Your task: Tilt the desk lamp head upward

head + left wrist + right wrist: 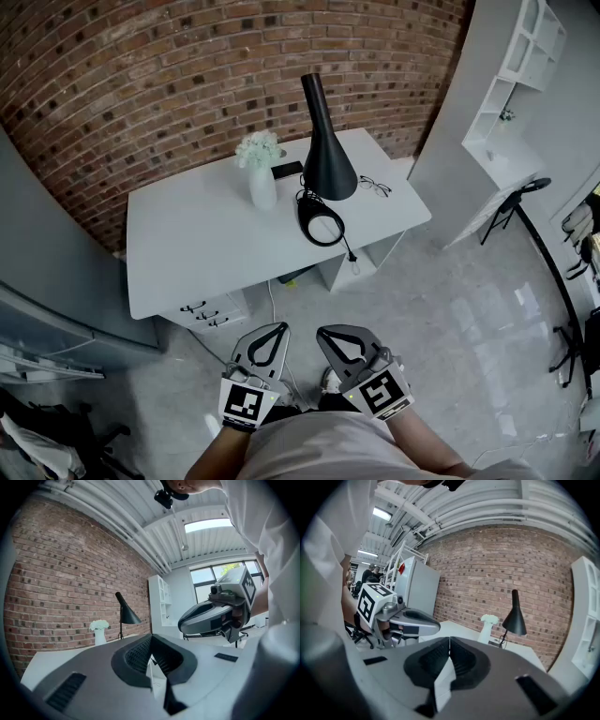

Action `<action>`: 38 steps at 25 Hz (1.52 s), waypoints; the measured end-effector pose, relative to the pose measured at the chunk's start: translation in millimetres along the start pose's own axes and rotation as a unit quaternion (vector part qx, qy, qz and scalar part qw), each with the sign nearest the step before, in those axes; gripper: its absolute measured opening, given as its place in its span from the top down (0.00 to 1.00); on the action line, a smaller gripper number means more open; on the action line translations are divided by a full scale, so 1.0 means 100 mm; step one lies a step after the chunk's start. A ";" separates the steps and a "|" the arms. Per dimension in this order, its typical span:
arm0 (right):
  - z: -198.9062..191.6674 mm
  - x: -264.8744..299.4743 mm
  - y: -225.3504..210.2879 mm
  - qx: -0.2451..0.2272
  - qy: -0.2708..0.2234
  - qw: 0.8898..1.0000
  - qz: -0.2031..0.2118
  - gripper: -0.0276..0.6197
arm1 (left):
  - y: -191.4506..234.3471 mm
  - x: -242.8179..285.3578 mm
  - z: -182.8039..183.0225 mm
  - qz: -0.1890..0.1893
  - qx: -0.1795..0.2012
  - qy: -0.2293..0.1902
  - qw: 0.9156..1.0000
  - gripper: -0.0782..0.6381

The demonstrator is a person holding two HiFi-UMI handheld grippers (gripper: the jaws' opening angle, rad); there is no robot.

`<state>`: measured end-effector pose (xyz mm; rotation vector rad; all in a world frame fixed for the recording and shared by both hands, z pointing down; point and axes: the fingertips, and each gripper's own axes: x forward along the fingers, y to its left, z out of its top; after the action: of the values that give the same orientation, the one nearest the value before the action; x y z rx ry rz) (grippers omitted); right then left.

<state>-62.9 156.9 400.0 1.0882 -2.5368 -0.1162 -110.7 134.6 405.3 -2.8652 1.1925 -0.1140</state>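
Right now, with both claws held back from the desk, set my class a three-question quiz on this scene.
1. True or false: the left claw is gripping the desk lamp.
2. What stands beside the lamp on the white desk? A) a vase of white flowers B) a laptop C) a mug
3. In the head view, on which side of the lamp do the eyeglasses lie?

Key: 1 false, it is shut on nothing and away from the desk; 2 A; 3 right.

red brick wall [187, 75] ran behind a plain white tabletop [187, 253], drawers [208, 312] sat underneath, pale grey floor [450, 319], white shelving unit [530, 47] off right, windows [220, 571] and ceiling light panel [208, 525] glowed
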 end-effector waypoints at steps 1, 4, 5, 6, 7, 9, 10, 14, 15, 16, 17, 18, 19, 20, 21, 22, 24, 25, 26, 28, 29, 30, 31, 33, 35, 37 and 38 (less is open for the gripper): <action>-0.01 0.01 0.01 -0.001 0.000 1.000 0.000 0.93 | 0.00 -0.01 -0.01 0.000 0.000 -0.001 1.000 0.88; -0.04 0.03 0.05 -0.002 0.002 1.000 0.001 0.93 | 0.01 -0.03 -0.06 0.000 -0.003 0.000 1.000 0.88; -0.04 0.03 0.06 -0.002 0.003 1.000 0.002 0.93 | 0.01 -0.04 -0.08 0.001 -0.004 0.001 1.000 0.88; -0.04 0.03 0.06 -0.002 0.004 1.000 0.002 0.93 | 0.02 -0.05 -0.08 0.002 -0.005 0.002 1.000 0.88; -0.04 0.03 0.06 -0.003 0.005 1.000 0.002 0.93 | 0.03 -0.06 -0.08 0.003 -0.005 0.002 1.000 0.88; -0.04 0.04 0.07 -0.004 0.010 1.000 0.003 0.93 | 0.04 -0.07 -0.07 0.003 -0.006 0.001 1.000 0.88; -0.04 0.04 0.07 -0.002 0.010 1.000 0.002 0.93 | 0.04 -0.07 -0.06 0.003 -0.006 0.001 1.000 0.88; 0.04 0.04 0.06 0.003 -0.014 1.000 -0.004 0.93 | 0.04 -0.09 -0.09 0.000 -0.007 0.003 1.000 0.88; 0.04 0.04 0.06 0.002 -0.015 1.000 -0.007 0.93 | 0.04 -0.09 -0.11 -0.001 -0.008 0.005 1.000 0.88; 0.04 0.05 0.05 0.000 -0.014 1.000 -0.009 0.93 | 0.04 -0.09 -0.13 -0.001 -0.008 0.008 1.000 0.88; 0.03 0.05 0.04 -0.002 -0.012 1.000 -0.012 0.93 | 0.05 -0.09 -0.16 -0.002 -0.008 0.010 1.000 0.88; 0.03 0.05 0.04 -0.003 -0.011 1.000 -0.014 0.93 | 0.06 -0.09 -0.16 -0.002 -0.009 0.009 1.000 0.88; 0.03 0.05 0.03 -0.002 -0.011 1.000 -0.016 0.93 | 0.07 -0.09 -0.14 -0.003 -0.010 0.006 1.000 0.88; 0.04 0.04 0.03 0.001 -0.012 1.000 -0.019 0.93 | 0.07 -0.08 -0.12 -0.004 -0.011 0.003 1.000 0.88; 0.04 0.03 0.01 0.004 -0.013 1.000 -0.024 0.93 | 0.08 -0.08 -0.11 -0.005 -0.013 0.000 1.000 0.88; 0.05 0.02 -0.02 0.007 -0.014 0.999 -0.032 0.93 | 0.09 -0.09 -0.10 -0.005 -0.014 -0.001 1.000 0.88; 0.04 -0.03 -0.14 0.016 -0.016 0.998 -0.060 0.93 | 0.13 -0.10 -0.11 -0.005 -0.017 -0.003 1.000 0.88; 0.03 -0.06 -0.22 0.023 -0.014 0.997 -0.077 0.93 | 0.16 -0.12 -0.13 -0.004 -0.020 -0.004 1.000 0.88; 0.01 -0.09 -0.29 0.028 -0.009 0.995 -0.092 0.93 | 0.19 -0.13 -0.16 -0.001 -0.023 -0.004 1.000 0.88; -0.04 -0.14 -0.39 0.027 0.003 0.994 -0.110 0.93 | 0.26 -0.17 -0.23 0.003 -0.031 -0.002 1.000 0.88; -0.05 -0.14 -0.41 0.024 0.008 0.993 -0.114 0.93 | 0.28 -0.18 -0.27 0.004 -0.034 0.000 0.999 0.88; -0.05 -0.14 -0.41 0.022 0.011 0.993 -0.117 0.93 | 0.29 -0.20 -0.30 0.004 -0.037 0.001 0.999 0.88; -0.05 -0.13 -0.40 0.022 0.012 0.993 -0.119 0.93 | 0.30 -0.21 -0.31 0.003 -0.039 0.001 0.999 0.88; -0.01 -0.11 -0.37 0.021 0.010 0.992 -0.122 0.93 | 0.31 -0.21 -0.29 -0.002 -0.038 -0.003 0.999 0.88; 0.02 -0.07 -0.31 0.019 0.008 0.992 -0.121 0.93 | 0.30 -0.22 -0.27 -0.006 -0.034 -0.009 0.999 0.88; 0.04 -0.04 -0.24 0.016 0.008 0.993 -0.119 0.93 | 0.30 -0.24 -0.25 -0.009 -0.033 -0.013 0.999 0.88; 0.05 -0.03 -0.22 0.015 0.008 0.993 -0.119 0.93 | 0.30 -0.24 -0.24 -0.011 -0.033 -0.015 0.999 0.88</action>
<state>-48.4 143.7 389.3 1.3943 -2.3936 -0.1313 -151.2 130.3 426.0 -2.9264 1.1812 -0.0336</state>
